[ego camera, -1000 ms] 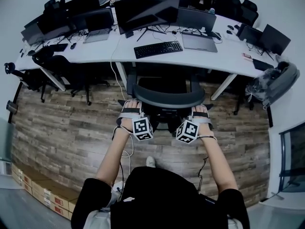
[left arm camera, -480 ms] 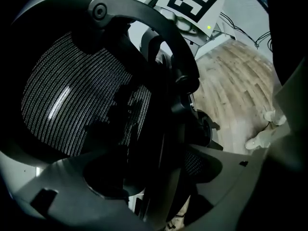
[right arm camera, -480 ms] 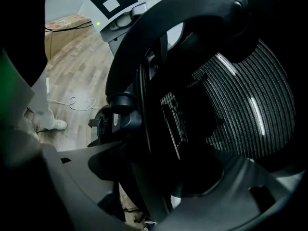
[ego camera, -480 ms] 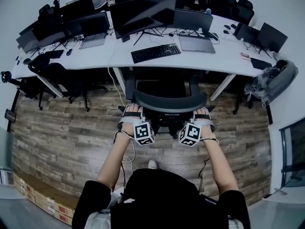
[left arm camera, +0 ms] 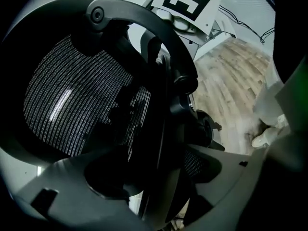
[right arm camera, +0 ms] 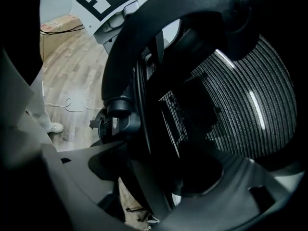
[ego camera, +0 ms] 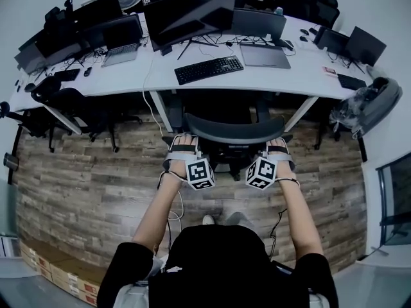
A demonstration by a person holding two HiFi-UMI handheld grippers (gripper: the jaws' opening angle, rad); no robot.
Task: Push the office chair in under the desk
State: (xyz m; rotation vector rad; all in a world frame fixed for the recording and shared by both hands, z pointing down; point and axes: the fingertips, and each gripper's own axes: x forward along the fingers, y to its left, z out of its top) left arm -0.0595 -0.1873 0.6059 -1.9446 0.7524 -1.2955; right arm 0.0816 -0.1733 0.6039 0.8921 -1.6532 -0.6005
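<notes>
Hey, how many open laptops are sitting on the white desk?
2. The left laptop sits left of the big monitor; the right laptop sits right of the black keyboard. Others may be hidden farther back.

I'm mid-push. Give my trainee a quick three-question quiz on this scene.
1. True or false: a black keyboard lies on the white desk in front of the black mesh-backed office chair.
2. What stands between the right gripper's jaws? A the chair's back rim; B a cable; C nothing.
3. Fill in: the floor is made of ___ planks.
Key: 1 true; 2 A; 3 wood.
</notes>
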